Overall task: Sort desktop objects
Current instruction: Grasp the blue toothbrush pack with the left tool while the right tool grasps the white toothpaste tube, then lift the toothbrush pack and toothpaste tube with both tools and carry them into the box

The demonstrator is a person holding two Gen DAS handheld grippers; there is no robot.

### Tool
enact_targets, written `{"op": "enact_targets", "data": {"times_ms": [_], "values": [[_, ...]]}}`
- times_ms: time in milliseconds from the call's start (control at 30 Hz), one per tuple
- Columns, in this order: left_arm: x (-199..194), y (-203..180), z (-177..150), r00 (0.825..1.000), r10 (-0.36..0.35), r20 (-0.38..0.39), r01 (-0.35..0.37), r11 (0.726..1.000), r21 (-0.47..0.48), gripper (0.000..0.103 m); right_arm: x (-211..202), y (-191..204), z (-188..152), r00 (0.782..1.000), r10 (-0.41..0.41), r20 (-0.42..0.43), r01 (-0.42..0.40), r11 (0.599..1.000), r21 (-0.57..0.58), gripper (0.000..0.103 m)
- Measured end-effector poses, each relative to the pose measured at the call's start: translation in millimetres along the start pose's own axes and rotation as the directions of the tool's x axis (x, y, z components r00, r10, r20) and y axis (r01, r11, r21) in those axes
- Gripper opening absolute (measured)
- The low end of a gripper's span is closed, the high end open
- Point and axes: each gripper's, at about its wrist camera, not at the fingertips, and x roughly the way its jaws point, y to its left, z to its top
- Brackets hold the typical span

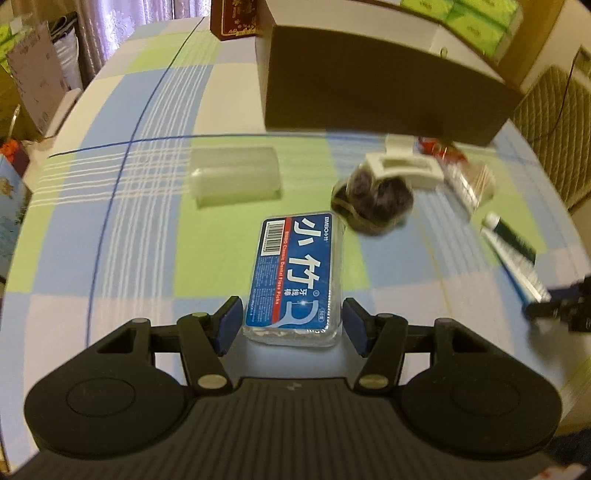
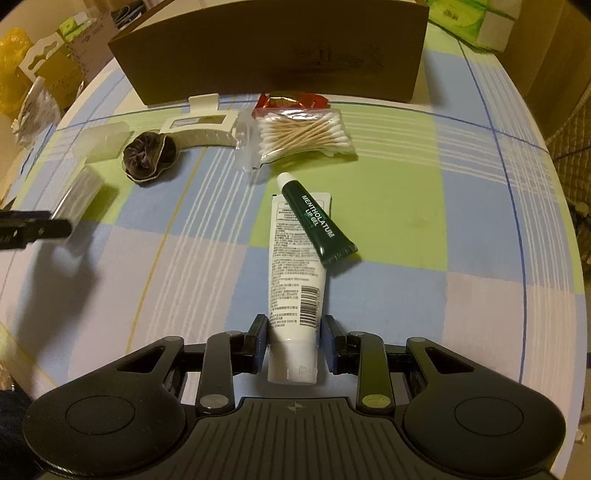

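The floss pick box (image 1: 297,278) lies flat on the table, its long axis running straight away from the left gripper (image 1: 291,325), near end between the two blue-padded fingers (image 1: 229,325); small gaps show on both sides, so the jaws stand released around it rather than clenched. Its blue label reads "Dental Floss Picks" beside large white Chinese characters, with a barcode at the far corner. The white tube (image 2: 295,280) lies lengthwise away from the right gripper (image 2: 294,349), cap end towards the camera and between the fingers (image 2: 258,343); whether the pads press it or merely flank it cannot be told. Small print and a barcode cover its side. Across its far end rests a dark green tube (image 2: 317,221) marked "MENTHOLATUM LIP GEL", slanting with its white cap pointing away and to the left. Beyond these lie a bag of cotton swabs (image 2: 304,134), a red packet (image 2: 291,101) just behind it, a white hair claw (image 2: 201,129), a dark scrunchie (image 2: 147,157) touching the claw, and a frosted plastic case (image 1: 234,175). A brown cardboard box (image 2: 273,51) stands at the back. The tablecloth (image 2: 406,206) is checked in pale blue, green and pink with thin blue lines. Cartons and green tissue packs (image 2: 469,18) crowd the room's edges, and a curtain (image 1: 122,22) hangs behind.
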Motion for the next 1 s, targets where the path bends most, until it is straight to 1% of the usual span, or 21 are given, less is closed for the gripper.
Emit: {"op": "enact_targets", "data": {"times_ms": [67, 200, 300, 367, 467, 500, 533, 567, 667, 767, 900, 1000], "values": [[-1, -2, -3, 1.0, 0.008, -0.013, -0.008, 1.0, 0.001, 0.054, 2, 2, 1, 1.0, 0.002, 0.016, -0.002, 1.0, -0.012, 0.028], [10, -4, 0, 0.999, 0.018, -0.037, -0.018, 1.0, -0.023, 0.056, 8, 7, 7, 0.998, -0.004, 0.066, 0.007, 0.999, -0.047, 0.028], [18, -10, 7, 0.999, 0.033, -0.027, -0.033, 0.999, -0.007, 0.057, 15, 11, 14, 0.995, -0.018, 0.102, 0.025, 0.997, -0.067, 0.033], [24, -12, 13, 0.998, 0.044, -0.033, -0.044, 0.999, -0.001, 0.057, 20, 13, 18, 0.992, -0.029, 0.124, 0.039, 0.996, -0.074, 0.041], [30, -17, 16, 0.997, 0.076, -0.032, -0.075, 0.997, 0.026, 0.055, 25, 19, 23, 0.987, -0.053, 0.153, 0.07, 0.992, -0.107, 0.041], [31, -19, 16, 0.996, 0.088, -0.027, -0.086, 0.995, 0.042, 0.054, 25, 19, 24, 0.987, -0.052, 0.152, 0.069, 0.992, -0.108, 0.04], [31, -22, 16, 0.995, 0.098, -0.02, -0.096, 0.994, 0.058, 0.054, 25, 20, 24, 0.987, -0.05, 0.15, 0.067, 0.992, -0.111, 0.036], [30, -23, 15, 0.995, 0.101, -0.016, -0.1, 0.993, 0.064, 0.053, 25, 21, 24, 0.988, -0.047, 0.148, 0.065, 0.991, -0.121, 0.034], [29, -24, 14, 0.995, 0.101, -0.021, -0.1, 0.993, 0.061, 0.053, 24, 24, 22, 0.991, -0.037, 0.132, 0.055, 0.989, -0.139, 0.033], [27, -25, 11, 0.994, 0.104, -0.036, -0.102, 0.993, 0.059, 0.053, 21, 26, 19, 0.995, -0.015, 0.096, 0.029, 0.989, -0.146, 0.033], [23, -25, 7, 0.994, 0.097, -0.055, -0.095, 0.995, 0.043, 0.053, 17, 24, 16, 0.997, 0.053, 0.051, -0.047, 0.993, -0.107, 0.033], [20, -26, 6, 0.994, 0.088, -0.066, -0.086, 0.996, 0.029, 0.053, 11, 22, 13, 0.993, 0.112, 0.031, -0.11, 0.992, -0.06, 0.033]]}}
